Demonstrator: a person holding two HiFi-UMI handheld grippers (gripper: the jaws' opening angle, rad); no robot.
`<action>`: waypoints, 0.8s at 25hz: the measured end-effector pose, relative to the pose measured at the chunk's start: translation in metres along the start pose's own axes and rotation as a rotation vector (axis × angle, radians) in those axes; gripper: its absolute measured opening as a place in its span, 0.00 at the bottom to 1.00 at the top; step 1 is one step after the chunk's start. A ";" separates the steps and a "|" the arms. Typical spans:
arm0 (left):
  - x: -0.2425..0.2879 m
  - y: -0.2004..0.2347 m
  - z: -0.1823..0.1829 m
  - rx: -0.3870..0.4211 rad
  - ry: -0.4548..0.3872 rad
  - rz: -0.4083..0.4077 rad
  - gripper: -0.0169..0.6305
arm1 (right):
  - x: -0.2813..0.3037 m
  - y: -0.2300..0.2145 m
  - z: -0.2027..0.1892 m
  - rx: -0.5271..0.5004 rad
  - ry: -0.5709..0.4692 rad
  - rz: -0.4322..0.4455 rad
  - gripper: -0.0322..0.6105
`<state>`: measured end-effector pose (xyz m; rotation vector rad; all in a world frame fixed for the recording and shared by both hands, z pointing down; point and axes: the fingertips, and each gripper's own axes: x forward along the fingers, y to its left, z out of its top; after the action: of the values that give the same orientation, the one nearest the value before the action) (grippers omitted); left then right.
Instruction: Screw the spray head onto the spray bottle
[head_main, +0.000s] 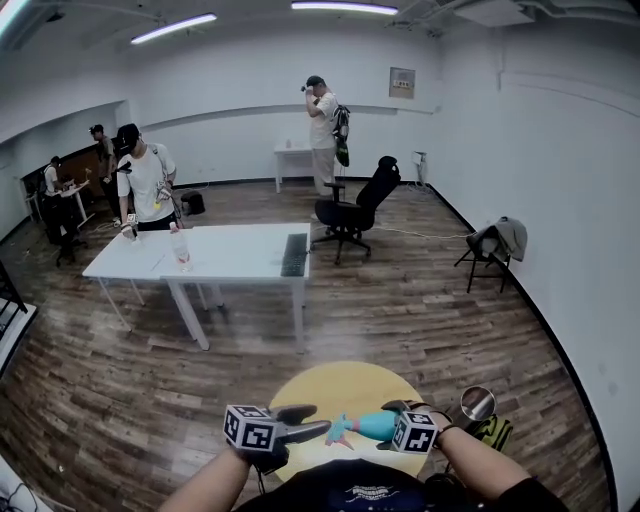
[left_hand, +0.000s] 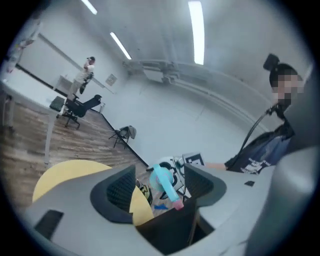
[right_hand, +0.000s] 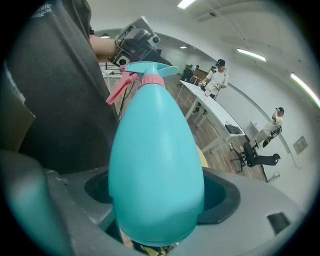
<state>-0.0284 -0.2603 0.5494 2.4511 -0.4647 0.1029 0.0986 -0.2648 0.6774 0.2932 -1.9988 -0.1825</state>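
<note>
The blue-green spray bottle (right_hand: 156, 150) is right up close, fat end first. It sits between the two jaws of the right gripper (right_hand: 157, 194). Both jaws press on its sides and hold it tight, and the bottle sticks out a long way past the jaw tips.

Far out past both pairs of jaws stands a long white table (head_main: 230, 252) on the wood floor. A person (head_main: 146, 180) stands at its far side. Just to the right of that table is a black office chair (head_main: 355, 205).

Much closer, a round yellow table (head_main: 340, 385) lies under both grippers, below the jaws.

The left gripper (left_hand: 160, 172) points across at the right one. Its jaws are wide apart and they hold nothing. The bottle shows in the gap between them, but neither pad presses on it.

The spray head (right_hand: 147, 70) sits on the neck of the bottle, at the end far from the right jaws and near the left jaw tips. It has a pink ring where it meets the bottle. I cannot tell how far it is screwed on.

A small pink trigger (right_hand: 119, 89) hangs from the spray head. From the left gripper, a pink end of the spray head shows low in the gap between the open jaws.
</note>
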 end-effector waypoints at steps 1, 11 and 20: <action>-0.014 0.008 0.004 -0.037 -0.040 0.013 0.55 | 0.000 0.000 -0.007 0.017 0.005 -0.002 0.76; 0.053 -0.009 -0.045 0.310 0.339 0.060 0.36 | 0.006 -0.004 0.038 -0.131 0.010 -0.034 0.76; 0.064 -0.017 -0.063 0.492 0.493 0.079 0.35 | 0.006 0.010 0.023 -0.112 0.012 0.013 0.76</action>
<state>0.0401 -0.2289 0.6019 2.7395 -0.3404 0.9274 0.0744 -0.2567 0.6749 0.2094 -1.9702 -0.2823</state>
